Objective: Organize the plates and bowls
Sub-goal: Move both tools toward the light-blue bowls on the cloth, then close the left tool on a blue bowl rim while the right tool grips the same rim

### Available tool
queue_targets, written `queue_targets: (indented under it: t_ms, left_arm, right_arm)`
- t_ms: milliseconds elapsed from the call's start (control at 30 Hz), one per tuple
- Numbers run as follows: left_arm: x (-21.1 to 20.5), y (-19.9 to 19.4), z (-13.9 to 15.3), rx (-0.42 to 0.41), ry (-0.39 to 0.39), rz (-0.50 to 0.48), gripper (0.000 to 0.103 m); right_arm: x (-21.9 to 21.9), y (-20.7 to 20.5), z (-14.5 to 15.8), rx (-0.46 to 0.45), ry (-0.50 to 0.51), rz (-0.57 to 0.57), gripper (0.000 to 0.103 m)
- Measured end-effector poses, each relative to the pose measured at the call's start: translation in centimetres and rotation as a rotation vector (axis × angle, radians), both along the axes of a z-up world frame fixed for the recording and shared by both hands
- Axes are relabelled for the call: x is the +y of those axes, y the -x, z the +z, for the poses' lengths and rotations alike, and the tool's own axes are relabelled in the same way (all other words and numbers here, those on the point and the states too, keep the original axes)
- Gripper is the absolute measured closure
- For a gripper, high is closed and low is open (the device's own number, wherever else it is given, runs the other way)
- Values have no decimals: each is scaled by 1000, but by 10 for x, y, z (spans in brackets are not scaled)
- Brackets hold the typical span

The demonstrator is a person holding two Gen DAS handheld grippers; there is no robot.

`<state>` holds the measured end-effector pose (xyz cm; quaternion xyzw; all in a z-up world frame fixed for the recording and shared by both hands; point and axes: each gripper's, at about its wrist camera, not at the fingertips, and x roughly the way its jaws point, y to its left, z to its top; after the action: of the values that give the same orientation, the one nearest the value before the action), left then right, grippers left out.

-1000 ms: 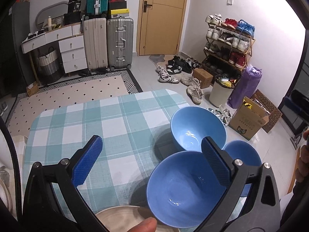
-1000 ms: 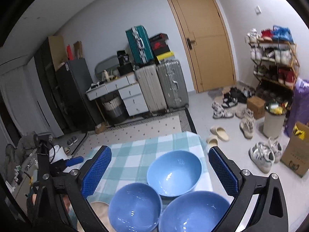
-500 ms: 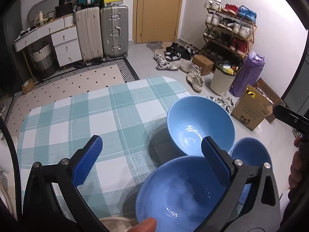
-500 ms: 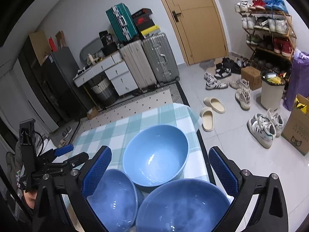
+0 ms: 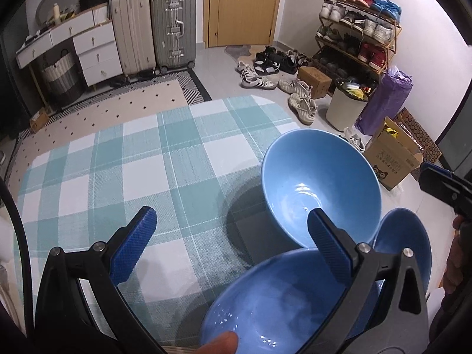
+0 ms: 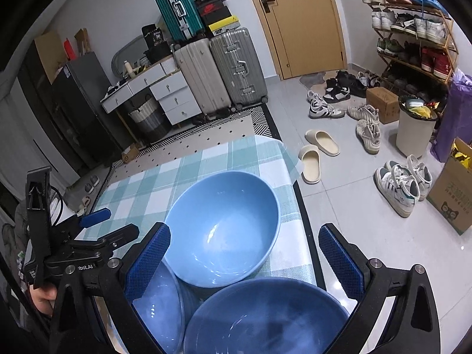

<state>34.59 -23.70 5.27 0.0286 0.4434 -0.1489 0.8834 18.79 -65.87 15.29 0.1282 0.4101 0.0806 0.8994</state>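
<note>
Checked tablecloth [image 5: 147, 159] covers the table. Patterned rug [image 5: 112, 109] on the floor beyond it. Two upright suitcases [image 5: 174, 29] stand beside a white drawer unit [image 5: 97, 50]; a teal suitcase [image 6: 177, 11] sits on top. Wooden door [image 6: 301, 20] closed. Shoe rack [image 5: 357, 32] full; loose shoes [image 5: 265, 70], slippers [image 6: 315, 153], bin [image 5: 345, 106], cardboard box [image 5: 389, 159] on tiles.

Wooden door [image 6: 298, 20], suitcases [image 6: 218, 70], shoe rack [image 6: 413, 29], tiled floor [image 6: 348, 206].

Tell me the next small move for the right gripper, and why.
Probably ease the right gripper down over the near bowl and close on its rim. Its jaws stand wide open and empty above that bowl; three blue bowls sit apart on the checked cloth, none stacked yet, and the far bowl is a likely base.
</note>
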Motion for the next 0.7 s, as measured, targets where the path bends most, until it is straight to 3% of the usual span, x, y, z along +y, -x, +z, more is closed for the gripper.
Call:
queue_targets:
  t_ms: [433, 633, 700]
  left_arm:
    - [-8, -35, -38, 94, 4, 4, 2]
    - [-13, -39, -47, 126, 9, -12, 11]
    - [-16, -39, -50, 144, 15, -23, 19]
  right_arm:
    - [0, -20, -28, 90, 5, 25, 1]
    - [2, -29, -42, 131, -15, 46, 2]
    - [2, -32, -46, 142, -23, 51, 6]
